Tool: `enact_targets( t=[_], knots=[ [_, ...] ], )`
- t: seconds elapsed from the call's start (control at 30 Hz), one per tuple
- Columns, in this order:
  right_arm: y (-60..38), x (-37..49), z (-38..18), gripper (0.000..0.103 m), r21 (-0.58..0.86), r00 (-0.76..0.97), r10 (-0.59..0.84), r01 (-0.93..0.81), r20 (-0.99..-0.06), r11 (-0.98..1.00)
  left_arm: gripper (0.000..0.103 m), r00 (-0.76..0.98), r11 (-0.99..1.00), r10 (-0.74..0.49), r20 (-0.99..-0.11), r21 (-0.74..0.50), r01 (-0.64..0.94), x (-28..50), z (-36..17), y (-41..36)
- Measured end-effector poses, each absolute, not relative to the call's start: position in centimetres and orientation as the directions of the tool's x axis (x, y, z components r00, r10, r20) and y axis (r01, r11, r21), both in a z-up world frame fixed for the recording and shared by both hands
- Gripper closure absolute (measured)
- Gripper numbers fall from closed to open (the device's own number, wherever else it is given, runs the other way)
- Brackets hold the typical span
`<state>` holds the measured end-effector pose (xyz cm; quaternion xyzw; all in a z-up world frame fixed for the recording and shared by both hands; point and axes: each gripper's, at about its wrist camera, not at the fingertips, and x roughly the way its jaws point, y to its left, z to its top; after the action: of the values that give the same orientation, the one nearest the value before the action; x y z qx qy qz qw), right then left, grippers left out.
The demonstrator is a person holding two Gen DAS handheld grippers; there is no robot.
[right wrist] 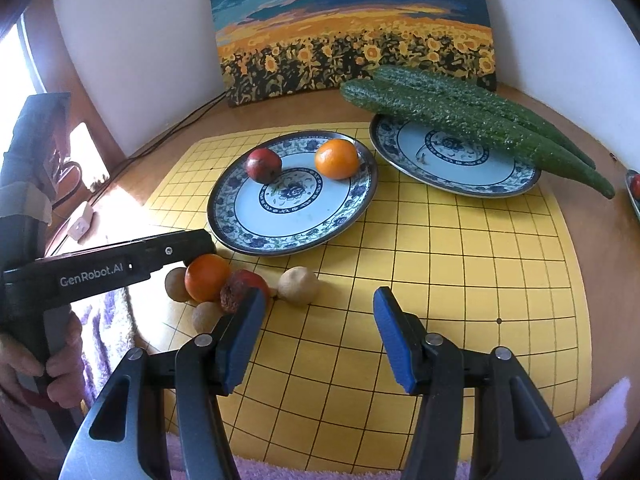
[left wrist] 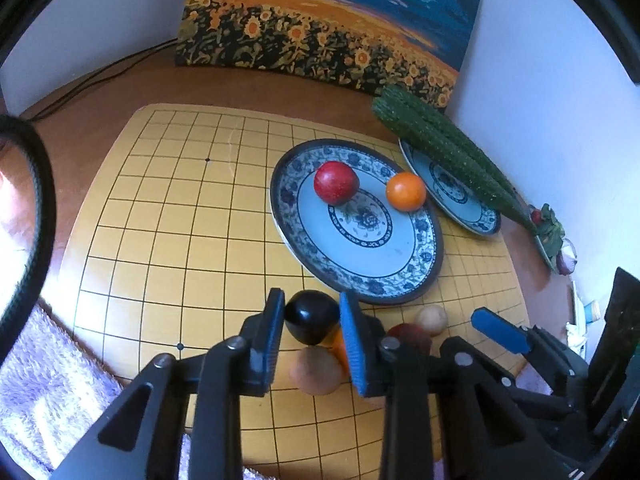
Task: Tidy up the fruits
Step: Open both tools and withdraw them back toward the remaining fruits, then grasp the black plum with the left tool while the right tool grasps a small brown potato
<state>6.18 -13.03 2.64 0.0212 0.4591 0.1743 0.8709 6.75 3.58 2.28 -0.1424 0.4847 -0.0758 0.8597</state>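
My left gripper is shut on a dark, near-black round fruit, held just above a pile of loose fruits on the yellow grid board. In the right wrist view that pile holds an orange, a red fruit and brown round fruits; the left gripper's body covers the dark fruit there. A blue-patterned plate holds a red apple and an orange. My right gripper is open and empty over the board.
A second patterned plate at the back right carries two cucumbers. A sunflower painting leans on the wall behind. Another dish with a red item sits at the far right. A purple fluffy cloth borders the board's near edge.
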Motion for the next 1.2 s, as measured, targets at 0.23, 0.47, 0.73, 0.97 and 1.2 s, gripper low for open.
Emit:
enact_targets(
  t=[0.23, 0.47, 0.73, 0.97, 1.2],
  knots=[
    [-13.1, 6.6, 2.5, 0.045, 0.210, 0.516, 0.315, -0.254, -0.797, 0.944, 0.074, 0.547, 0.949, -0.256, -0.797, -0.315, -0.015, 6.0, 3.1, 4.0],
    [-13.2, 7.3, 2.1, 0.053, 0.250, 0.507, 0.332, -0.226, -0.795, 0.942, 0.074, 0.580, 0.958, -0.227, -0.782, -0.288, -0.013, 5.3, 4.1, 4.5],
    [-12.4, 7.5, 1.8, 0.066, 0.254, 0.497, 0.348, -0.248, -0.795, 0.935, 0.074, 0.585, 0.956, -0.229, -0.778, -0.293, -0.017, 5.0, 4.2, 4.9],
    [-12.0, 7.5, 1.7, 0.072, 0.252, 0.495, 0.355, -0.264, -0.793, 0.931, 0.074, 0.586, 0.955, -0.235, -0.775, -0.296, -0.008, 4.9, 4.3, 4.7],
    [-12.0, 7.3, 1.4, 0.079, 0.270, 0.478, 0.379, -0.283, -0.792, 0.920, 0.074, 0.591, 0.957, -0.238, -0.771, -0.291, 0.006, 4.8, 4.6, 4.1]
  ],
)
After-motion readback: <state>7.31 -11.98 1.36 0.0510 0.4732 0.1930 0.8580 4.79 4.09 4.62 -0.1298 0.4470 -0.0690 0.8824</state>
